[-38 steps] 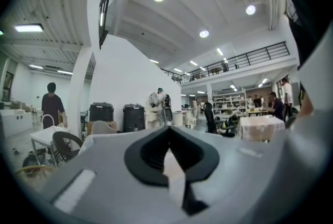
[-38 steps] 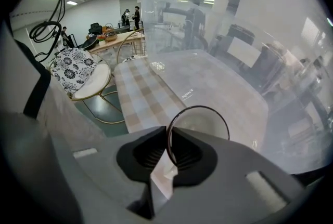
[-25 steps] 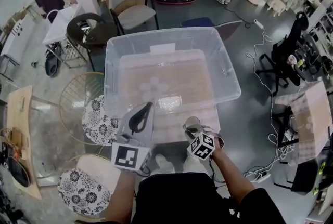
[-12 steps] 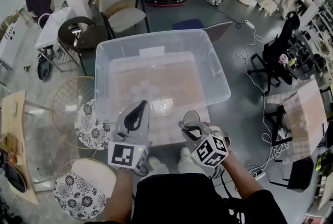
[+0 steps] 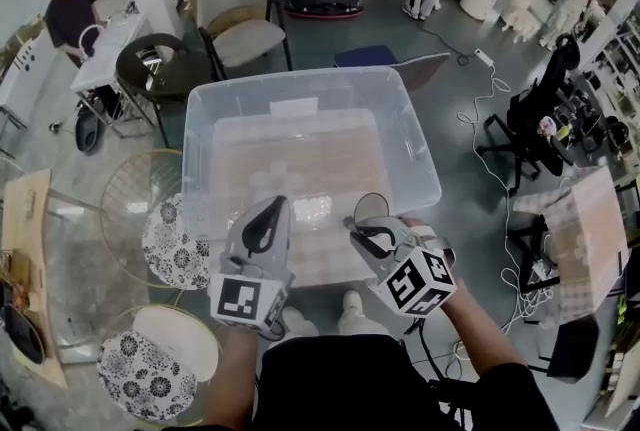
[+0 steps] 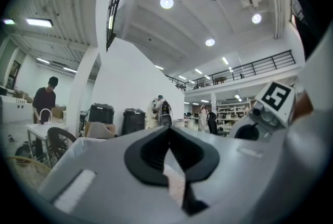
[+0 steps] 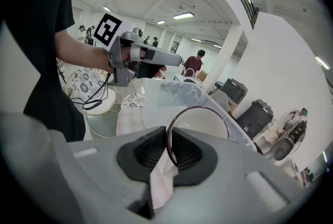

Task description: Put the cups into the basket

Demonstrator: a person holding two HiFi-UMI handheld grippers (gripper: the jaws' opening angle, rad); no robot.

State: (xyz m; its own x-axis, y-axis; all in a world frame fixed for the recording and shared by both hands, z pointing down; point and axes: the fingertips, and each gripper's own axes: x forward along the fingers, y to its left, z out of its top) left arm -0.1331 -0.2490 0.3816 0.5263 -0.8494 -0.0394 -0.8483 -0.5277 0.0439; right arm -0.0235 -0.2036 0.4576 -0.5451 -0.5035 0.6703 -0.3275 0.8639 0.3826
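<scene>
We see one cup (image 7: 202,124), pale with a thin dark rim. It is held in the air by the right gripper (image 7: 167,149), whose pads press on its rim, one inside and one outside. The cup is tipped, and in the right gripper view its round mouth shows almost face-on. In the head view it hangs at the near right edge of the basket (image 5: 300,82). The basket is a large clear plastic tub, rectangular, upright and open on top.
</scene>
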